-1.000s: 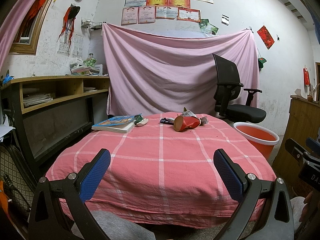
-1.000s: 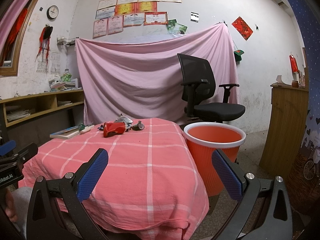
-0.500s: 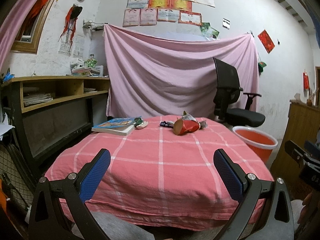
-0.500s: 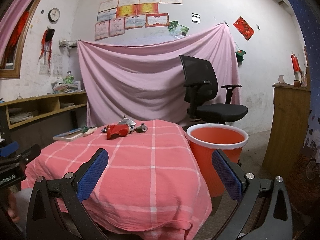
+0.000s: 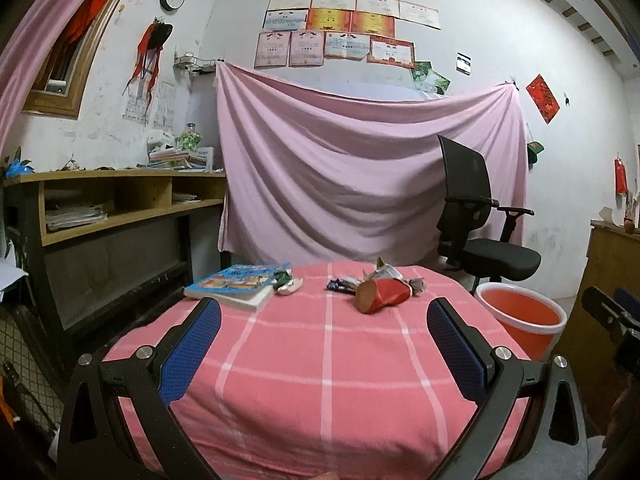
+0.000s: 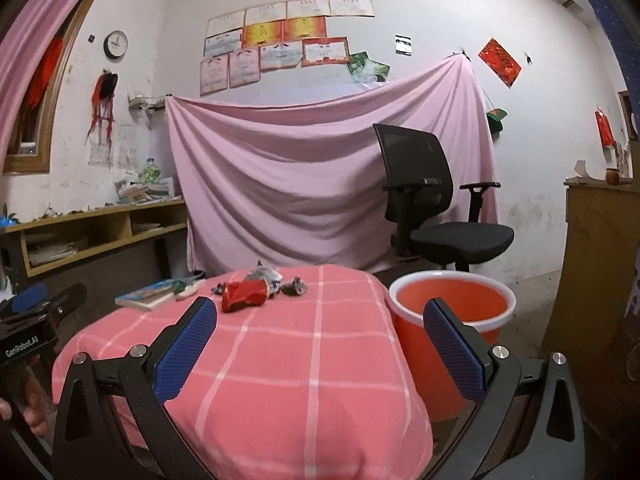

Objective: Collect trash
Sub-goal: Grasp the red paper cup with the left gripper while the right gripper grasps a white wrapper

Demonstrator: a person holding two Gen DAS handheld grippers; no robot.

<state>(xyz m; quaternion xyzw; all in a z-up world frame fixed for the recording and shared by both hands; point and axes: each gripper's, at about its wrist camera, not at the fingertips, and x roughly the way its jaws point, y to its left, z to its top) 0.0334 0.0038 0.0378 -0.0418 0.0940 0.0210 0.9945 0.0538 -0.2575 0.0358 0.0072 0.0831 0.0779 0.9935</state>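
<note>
Nearest the cameras, the left hand-held gripper (image 5: 324, 344) and the right hand-held gripper (image 6: 320, 340) both hang released, jaws spread wide and empty, over the near edge of the table (image 5: 328, 384) with its pink checked cloth.

Beyond them, toward the table's far edge, lies the trash: a crushed red can (image 5: 382, 294) with wrappers (image 5: 340, 285) touching it on its left and behind it. Left of the can sits a book (image 5: 236, 282), with more small scraps just beside it. Right of the table, near its edge, stands the orange bucket (image 6: 452, 304).

The risk, I think, is reach: the wrappers crowd the can, so a closing grip could pinch cloth or scatter pieces.

Compared with a second ago, both views sit slightly lower and closer to the table; the trash has not moved.
</note>
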